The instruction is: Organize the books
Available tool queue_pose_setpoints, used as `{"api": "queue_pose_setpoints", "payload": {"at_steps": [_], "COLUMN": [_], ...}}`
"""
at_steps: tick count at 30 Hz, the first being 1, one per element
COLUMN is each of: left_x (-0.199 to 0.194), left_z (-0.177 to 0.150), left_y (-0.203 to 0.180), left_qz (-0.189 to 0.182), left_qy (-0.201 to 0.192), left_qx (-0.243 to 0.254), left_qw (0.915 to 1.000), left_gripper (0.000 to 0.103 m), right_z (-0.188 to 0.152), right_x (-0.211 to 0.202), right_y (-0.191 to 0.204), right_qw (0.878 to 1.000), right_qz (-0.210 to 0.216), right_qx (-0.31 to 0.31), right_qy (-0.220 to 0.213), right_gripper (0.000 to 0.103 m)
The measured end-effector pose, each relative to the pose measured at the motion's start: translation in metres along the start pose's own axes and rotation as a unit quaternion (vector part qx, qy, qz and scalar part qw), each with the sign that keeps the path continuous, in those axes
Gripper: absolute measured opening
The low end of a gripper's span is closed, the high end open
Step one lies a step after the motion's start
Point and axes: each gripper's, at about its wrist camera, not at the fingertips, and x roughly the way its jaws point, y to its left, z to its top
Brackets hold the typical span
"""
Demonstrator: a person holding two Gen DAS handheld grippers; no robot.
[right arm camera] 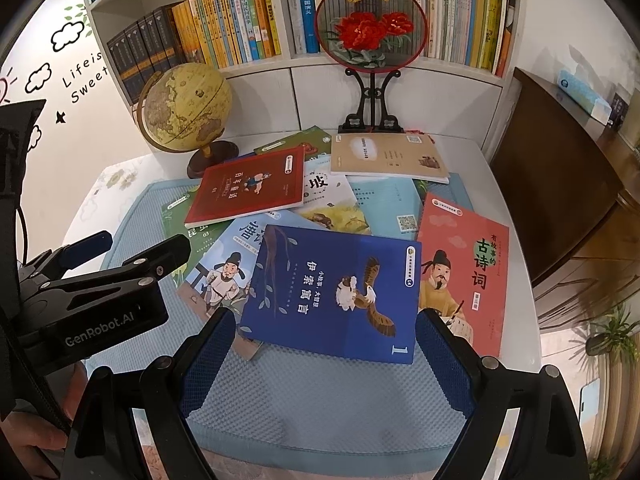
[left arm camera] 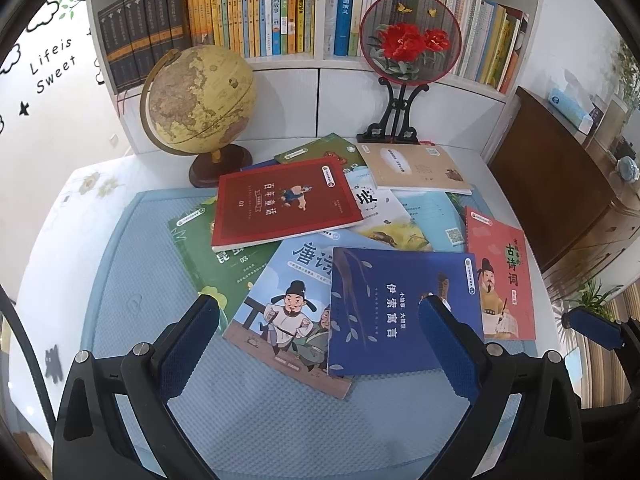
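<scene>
Behind the scattered books, a globe and fan (upright); left gripper and right gripper spread, empty.

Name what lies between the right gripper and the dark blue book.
Only bare blue mat lies between the right gripper and the dark blue book, in the right wrist view.

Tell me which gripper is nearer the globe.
Left, though neither is close. The left gripper hovers open over the near-left books, on the globe's side of the desk. The right gripper hovers open further right, over the dark blue book.
</scene>
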Motion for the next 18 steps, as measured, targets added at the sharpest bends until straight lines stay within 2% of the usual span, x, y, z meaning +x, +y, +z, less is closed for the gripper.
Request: {"api": "queue_pose_setpoints", "payload": {"at_steps": [18], "left_x": [0.011], "left_z": [0.000], "left_y": [0.001], "left_qz": [0.000], "left_qy": [0.014], "left_qx": [-0.001], "left_qw": [0.9999], "left_gripper": [0.099], "right_z": [0.001], "right_x": [0.009], "right_y": [-0.005], "right_qw": [1.000], "right_qz": [0.006], "right_qx": [0.004], "right_qy": [0.011], "right_gripper": [0.091]}}
